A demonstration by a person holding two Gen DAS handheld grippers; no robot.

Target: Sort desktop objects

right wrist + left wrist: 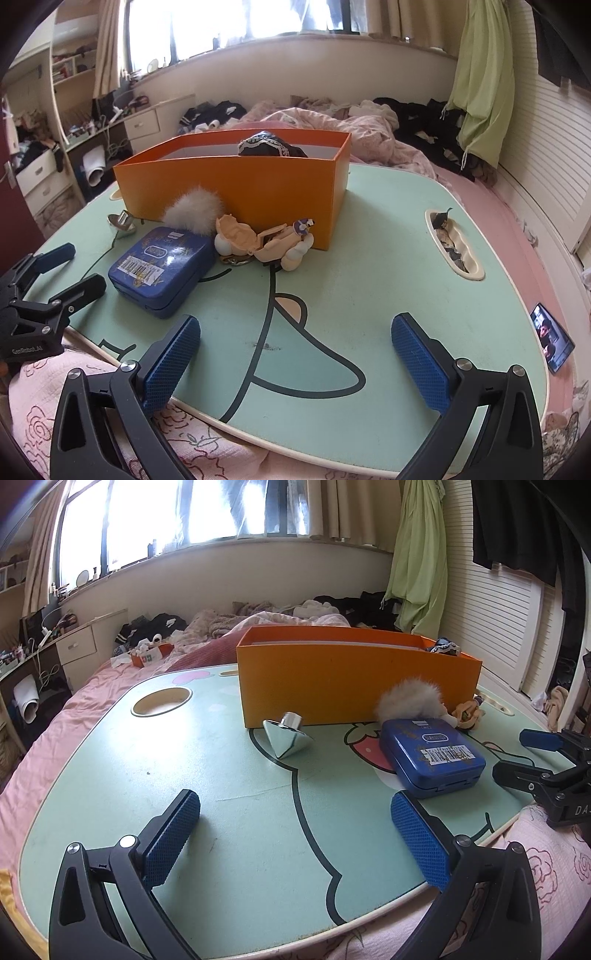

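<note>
An orange box stands at the back of the mint lap table, with a dark lacy cloth inside. In front of it lie a silver cone-shaped top, a blue tin, a white fur pompom and a peach toy figure. My left gripper is open and empty above the table's near edge, left of the tin. My right gripper is open and empty, right of the tin.
The table sits on a bed with pink bedding. A round cup hole is at the table's far left. A slot on the right holds small scraps. A phone lies at the right edge. Clothes lie behind.
</note>
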